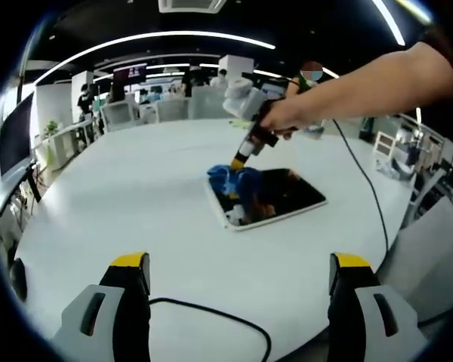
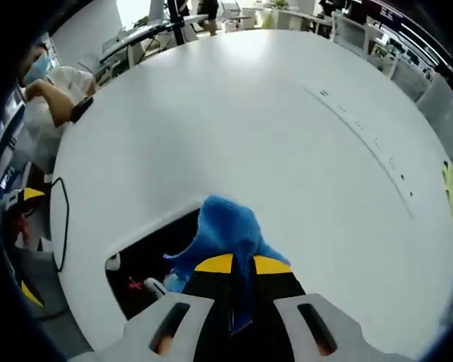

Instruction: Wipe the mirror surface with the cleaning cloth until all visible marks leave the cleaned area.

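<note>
A rectangular mirror (image 1: 287,192) in a white frame lies flat on the white table (image 1: 158,173), showing dark reflections. On its left end rests a blue cleaning cloth (image 1: 238,181). My right gripper (image 1: 238,162), held by a person's hand, is shut on that cloth and presses it onto the glass. In the right gripper view the cloth (image 2: 225,226) is pinched between the yellow-tipped jaws of my right gripper (image 2: 241,264), with the mirror (image 2: 147,260) dark beneath and a red mark on it. My left gripper (image 1: 240,264) hovers open near the table's front, well short of the mirror.
A black cable (image 1: 211,317) runs across the table near my left gripper. Chairs (image 1: 121,113) and desks stand beyond the far edge, with people in the background. A person (image 2: 49,83) sits at the table's side.
</note>
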A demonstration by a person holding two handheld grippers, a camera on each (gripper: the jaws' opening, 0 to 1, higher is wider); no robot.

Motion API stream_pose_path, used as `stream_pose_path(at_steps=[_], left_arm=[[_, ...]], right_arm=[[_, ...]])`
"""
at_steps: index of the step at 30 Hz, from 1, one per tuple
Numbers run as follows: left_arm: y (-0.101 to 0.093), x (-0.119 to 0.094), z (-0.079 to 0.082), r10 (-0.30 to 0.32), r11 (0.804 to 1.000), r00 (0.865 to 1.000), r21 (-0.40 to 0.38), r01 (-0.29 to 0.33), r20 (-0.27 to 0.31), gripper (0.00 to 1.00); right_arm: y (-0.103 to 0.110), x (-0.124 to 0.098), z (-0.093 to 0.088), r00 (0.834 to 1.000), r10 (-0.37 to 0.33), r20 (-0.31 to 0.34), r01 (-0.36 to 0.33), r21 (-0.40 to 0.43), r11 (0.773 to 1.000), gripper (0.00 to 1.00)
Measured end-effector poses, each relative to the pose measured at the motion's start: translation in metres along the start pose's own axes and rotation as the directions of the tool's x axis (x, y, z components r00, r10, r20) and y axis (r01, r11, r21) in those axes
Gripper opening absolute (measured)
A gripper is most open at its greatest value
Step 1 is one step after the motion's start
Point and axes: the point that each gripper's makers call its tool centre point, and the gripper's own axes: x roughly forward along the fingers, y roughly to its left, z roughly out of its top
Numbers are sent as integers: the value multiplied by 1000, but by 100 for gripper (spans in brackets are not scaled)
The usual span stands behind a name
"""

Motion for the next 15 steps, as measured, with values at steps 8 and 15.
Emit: stream_pose_path(at_steps=[8,15], left_arm=[[0,1,0,-5,1000,1000,5,5,-1,99],[-1,0,0,-5,1000,1000,11,5,-3,99]], right_arm=[[1,-3,-3,1000,-6,-2,6,4,1000,3],[0,-1,-1,999,-36,3,36,-16,999,3]])
